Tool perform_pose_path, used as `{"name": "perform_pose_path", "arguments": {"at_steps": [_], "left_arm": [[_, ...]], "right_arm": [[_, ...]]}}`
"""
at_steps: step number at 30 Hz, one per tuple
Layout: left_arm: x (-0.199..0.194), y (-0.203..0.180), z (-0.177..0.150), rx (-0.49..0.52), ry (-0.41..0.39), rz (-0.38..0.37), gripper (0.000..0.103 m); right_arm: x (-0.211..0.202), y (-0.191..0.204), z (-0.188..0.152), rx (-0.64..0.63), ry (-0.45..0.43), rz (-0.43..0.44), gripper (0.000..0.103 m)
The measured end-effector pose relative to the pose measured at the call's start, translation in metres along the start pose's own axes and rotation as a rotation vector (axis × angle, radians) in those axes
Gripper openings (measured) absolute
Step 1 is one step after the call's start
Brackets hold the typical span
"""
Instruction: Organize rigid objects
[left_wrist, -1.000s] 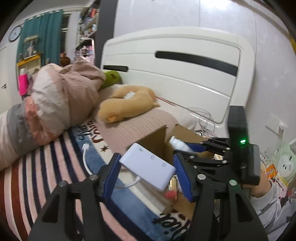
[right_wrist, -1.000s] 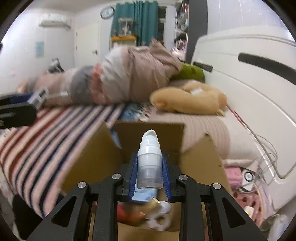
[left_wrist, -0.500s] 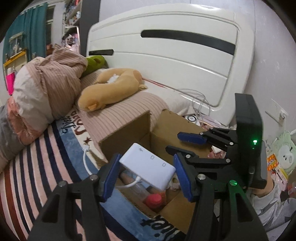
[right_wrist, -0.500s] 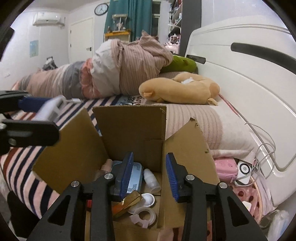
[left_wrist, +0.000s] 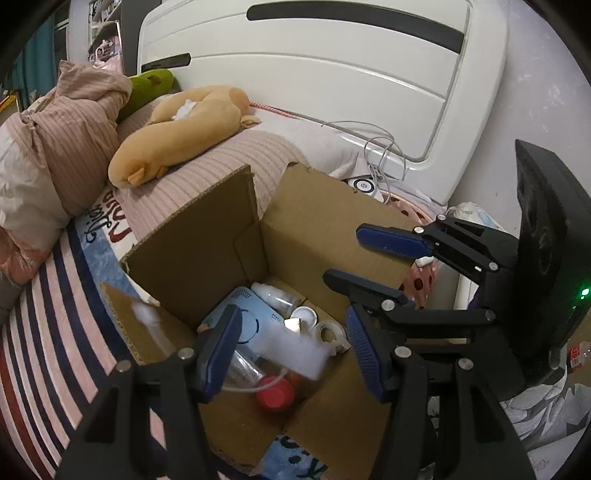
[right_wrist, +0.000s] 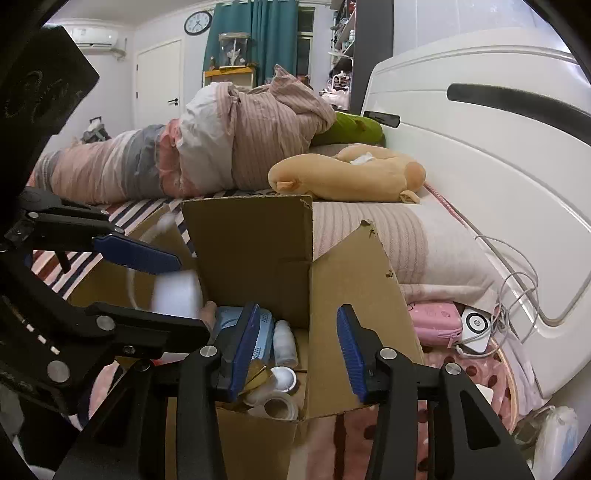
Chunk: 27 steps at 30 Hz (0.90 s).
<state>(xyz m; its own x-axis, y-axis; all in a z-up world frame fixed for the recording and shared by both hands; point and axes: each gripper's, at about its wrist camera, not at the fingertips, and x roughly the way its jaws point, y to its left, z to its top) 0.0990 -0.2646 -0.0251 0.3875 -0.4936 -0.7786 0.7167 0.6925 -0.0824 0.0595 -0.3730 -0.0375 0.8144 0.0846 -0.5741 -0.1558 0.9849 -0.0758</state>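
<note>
In the left wrist view the left gripper hangs over the open cardboard box at the centre of the frame, its blue pads spread wide with nothing between them. Just below the pads a white adapter shows as a motion-blurred block inside the box, its thin cable curving toward the lower left; it is apart from both pads. Under it lie a light blue perforated device, a small clear bottle, a white round lid, a tape roll and a red cap.

The right gripper enters from the right of that frame above the box's right flap, fingers apart and empty. In the right wrist view the right gripper sits at lower centre with its pads open over the box, and the left gripper reaches in from the left edge, the blurred white adapter between its fingers.

Behind the box, a tan plush toy lies on the bed against the white headboard, beside a bundled striped blanket. A pink case and a white charger rest at right.
</note>
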Motion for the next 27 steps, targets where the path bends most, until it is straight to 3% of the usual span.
{"name": "perform_pose_path", "arguments": {"at_steps": [7,11,15,17,23,27], "left_arm": [[-0.015,0.008,-0.003,-0.036,-0.044,0.002,0.057],[-0.036,0.013,-0.01,-0.059,-0.103,0.038,0.068],[-0.066,0.02,-0.023,-0.101,-0.189,0.102,0.081],[-0.082,0.024,-0.032,-0.125,-0.233,0.145,0.083],[-0.125,0.042,-0.062,-0.24,-0.34,0.285,0.089],[-0.144,0.055,-0.084,-0.331,-0.396,0.385,0.102]], "right_arm": [[-0.004,-0.001,0.0,0.006,-0.01,0.004,0.039],[-0.009,0.002,0.002,0.005,-0.022,0.03,0.041],[-0.017,0.01,0.008,-0.002,-0.059,0.085,0.052],[-0.021,0.015,0.013,-0.013,-0.081,0.116,0.054],[-0.035,0.035,0.028,-0.062,-0.154,0.193,0.075],[-0.043,0.045,0.034,-0.083,-0.209,0.243,0.092]]}}
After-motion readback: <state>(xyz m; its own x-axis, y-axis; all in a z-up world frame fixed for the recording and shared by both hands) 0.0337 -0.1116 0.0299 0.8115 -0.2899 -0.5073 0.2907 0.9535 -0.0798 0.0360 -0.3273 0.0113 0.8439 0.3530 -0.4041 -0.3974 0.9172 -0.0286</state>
